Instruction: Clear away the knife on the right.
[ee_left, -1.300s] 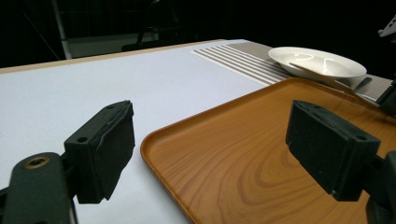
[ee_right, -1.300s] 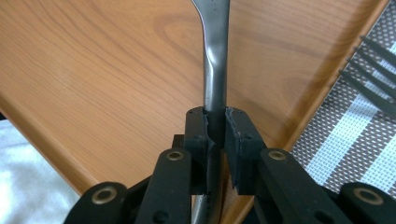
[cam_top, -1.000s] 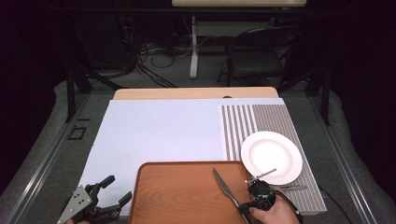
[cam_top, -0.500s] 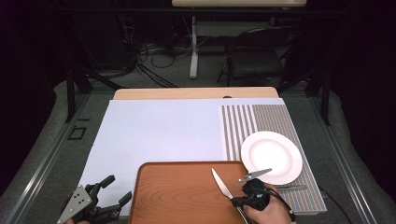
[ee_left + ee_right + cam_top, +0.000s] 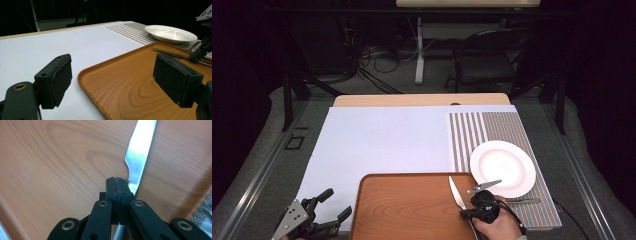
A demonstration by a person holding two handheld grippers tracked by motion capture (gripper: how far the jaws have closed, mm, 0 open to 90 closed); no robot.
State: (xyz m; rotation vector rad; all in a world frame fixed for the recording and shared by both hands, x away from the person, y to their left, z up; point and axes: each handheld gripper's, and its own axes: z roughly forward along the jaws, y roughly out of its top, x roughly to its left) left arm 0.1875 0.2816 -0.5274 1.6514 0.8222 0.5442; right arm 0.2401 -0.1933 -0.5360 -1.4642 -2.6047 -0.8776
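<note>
A table knife [image 5: 455,192] lies with its blade over the right part of a wooden tray [image 5: 402,210]. My right gripper [image 5: 467,214] is at the tray's right edge, shut on the knife near where blade meets handle. In the right gripper view the jaws are pressed together, with my right gripper [image 5: 117,187] over the knife [image 5: 140,152], whose blade runs ahead over the tray [image 5: 50,157]. My left gripper [image 5: 337,202] hovers open at the tray's left front corner. In the left gripper view my left gripper [image 5: 112,80] holds nothing above the tray [image 5: 130,85].
A white plate [image 5: 502,167] sits on a striped placemat [image 5: 482,130] right of the tray, with another piece of cutlery [image 5: 522,201] in front of it. A pale sheet [image 5: 382,140] covers the table. The plate [image 5: 170,33] also appears beyond the tray.
The right hand has shifted slightly left with the knife, and the blade has turned a little. The left gripper has stayed still and open.
</note>
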